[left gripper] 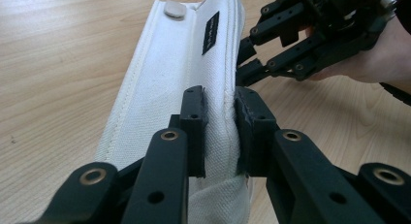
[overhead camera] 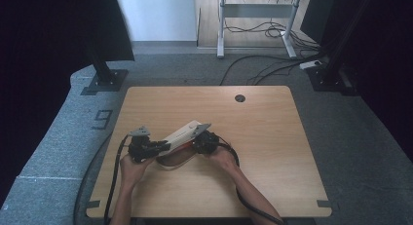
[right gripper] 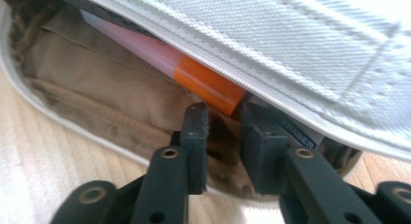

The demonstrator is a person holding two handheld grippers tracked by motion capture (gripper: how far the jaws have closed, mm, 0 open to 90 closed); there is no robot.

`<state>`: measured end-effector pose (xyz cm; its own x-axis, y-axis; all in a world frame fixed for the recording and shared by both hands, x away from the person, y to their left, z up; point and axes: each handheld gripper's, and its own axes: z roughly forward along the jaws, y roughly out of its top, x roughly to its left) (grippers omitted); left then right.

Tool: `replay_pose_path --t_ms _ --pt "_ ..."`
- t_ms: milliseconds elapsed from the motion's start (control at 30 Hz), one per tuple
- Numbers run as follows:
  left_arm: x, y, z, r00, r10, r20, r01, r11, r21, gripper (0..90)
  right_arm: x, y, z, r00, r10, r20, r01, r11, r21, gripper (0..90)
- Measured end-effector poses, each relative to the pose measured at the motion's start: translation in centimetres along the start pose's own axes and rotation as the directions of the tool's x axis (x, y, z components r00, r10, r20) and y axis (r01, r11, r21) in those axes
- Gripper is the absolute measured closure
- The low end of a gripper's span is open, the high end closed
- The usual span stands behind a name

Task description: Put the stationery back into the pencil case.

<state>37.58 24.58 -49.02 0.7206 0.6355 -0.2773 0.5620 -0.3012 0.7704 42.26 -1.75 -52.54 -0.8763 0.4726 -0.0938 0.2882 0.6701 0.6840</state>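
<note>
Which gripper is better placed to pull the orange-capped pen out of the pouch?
Right. The right gripper sits at the pouch opening by the pen, while the left gripper pinches the flap.

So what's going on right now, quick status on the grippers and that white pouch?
Left gripper shut on pouch edge. Right gripper at the open mouth, nothing gripped. Orange-tipped pen and eraser inside, just ahead.
</note>
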Motion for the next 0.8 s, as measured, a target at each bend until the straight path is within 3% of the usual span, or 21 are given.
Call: replay_pose_path --t_ms 133,367,700,800 --pt "0.1 -0.1 0.1 0.9999 -0.003 0.011 0.003 1.0 0.003 74.3 -0.2 -0.5 -1.0 0.9994 0.004 -0.034 -0.005 1.0 -0.028 59.6" --pt "-0.1 -0.3 0.6 0.9998 0.004 0.021 -0.005 0.9997 0.023 71.1 -0.1 -1.5 -2.2 0.9956 0.018 -0.092 -0.022 0.999 -0.04 49.9" --pt "-0.7 -0.8 1.7 0.999 0.028 0.035 -0.03 0.997 0.072 60.5 -0.5 -2.6 -3.6 0.9943 0.044 -0.097 -0.048 0.998 -0.042 41.4" --pt "-1.0 -0.9 2.2 0.9981 0.044 0.044 -0.048 0.9947 0.09 52.8 -0.6 -2.7 -4.1 0.9938 0.056 -0.096 -0.061 0.997 -0.043 38.2"
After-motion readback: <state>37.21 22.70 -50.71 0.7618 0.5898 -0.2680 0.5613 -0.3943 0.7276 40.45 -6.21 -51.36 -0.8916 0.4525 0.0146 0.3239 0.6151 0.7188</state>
